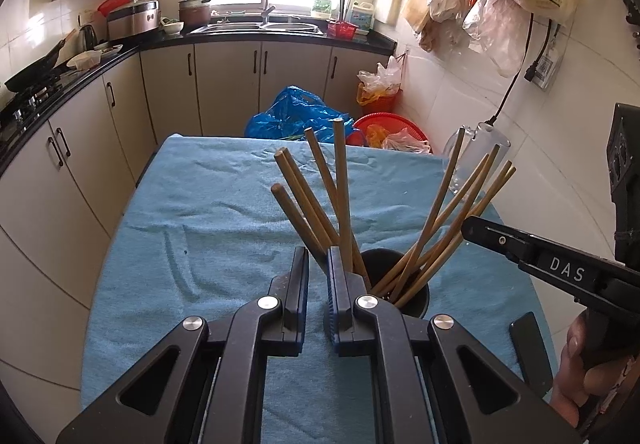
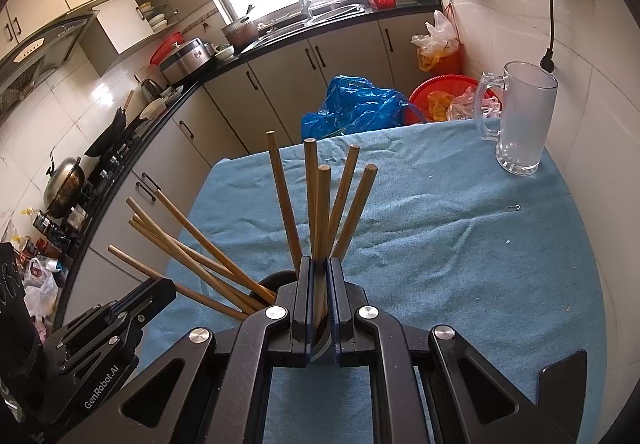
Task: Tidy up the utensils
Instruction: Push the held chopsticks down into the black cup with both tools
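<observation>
A black round holder (image 1: 416,294) stands on the blue towel and holds several wooden chopsticks in two fans. My left gripper (image 1: 318,264) is nearly closed around the lower shafts of the left bunch of chopsticks (image 1: 320,179). My right gripper (image 2: 320,276) is shut on the other bunch of chopsticks (image 2: 320,203), just above the holder's rim (image 2: 276,280). The right gripper's fingers (image 1: 520,248) show in the left wrist view beside the right bunch (image 1: 460,203). The left gripper's body (image 2: 120,320) shows at lower left in the right wrist view.
The table wears a blue towel (image 2: 440,244). A frosted glass mug (image 2: 520,119) stands at its far right corner by the tiled wall. A small paper clip (image 2: 513,208) lies on the towel. Blue bag (image 1: 296,115) and red basin (image 1: 392,123) sit on the floor beyond.
</observation>
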`<move>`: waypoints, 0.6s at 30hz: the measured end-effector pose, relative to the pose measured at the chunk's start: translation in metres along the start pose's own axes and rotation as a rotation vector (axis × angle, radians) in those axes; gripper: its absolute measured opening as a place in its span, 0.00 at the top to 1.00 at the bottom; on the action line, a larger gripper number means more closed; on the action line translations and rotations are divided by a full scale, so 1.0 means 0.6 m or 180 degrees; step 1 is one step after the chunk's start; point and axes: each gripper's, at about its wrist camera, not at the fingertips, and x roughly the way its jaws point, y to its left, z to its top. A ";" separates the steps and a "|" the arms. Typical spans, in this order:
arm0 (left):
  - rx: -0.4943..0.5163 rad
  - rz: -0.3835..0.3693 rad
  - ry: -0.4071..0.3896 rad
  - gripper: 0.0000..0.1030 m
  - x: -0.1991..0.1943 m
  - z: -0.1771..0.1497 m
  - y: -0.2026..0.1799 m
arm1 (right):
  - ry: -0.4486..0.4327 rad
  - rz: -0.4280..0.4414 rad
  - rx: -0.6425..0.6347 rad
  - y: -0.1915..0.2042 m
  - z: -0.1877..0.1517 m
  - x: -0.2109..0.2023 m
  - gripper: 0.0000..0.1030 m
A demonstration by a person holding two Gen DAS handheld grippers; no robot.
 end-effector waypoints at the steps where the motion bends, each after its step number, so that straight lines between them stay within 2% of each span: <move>1: 0.0003 0.0004 0.0001 0.91 0.000 0.000 0.001 | -0.0003 -0.0001 0.0004 0.000 0.000 0.000 0.92; 4: 0.0000 0.0023 -0.0005 0.86 0.000 -0.001 0.001 | -0.0003 -0.0001 0.0005 0.001 0.000 0.000 0.92; 12: 0.0004 0.0056 -0.0013 0.84 -0.003 -0.004 0.003 | -0.0032 -0.0002 0.0007 -0.001 0.003 -0.002 0.92; 18: 0.0010 0.0101 -0.0037 0.79 -0.005 -0.004 0.001 | -0.0059 -0.0002 0.0017 -0.004 0.007 -0.009 0.92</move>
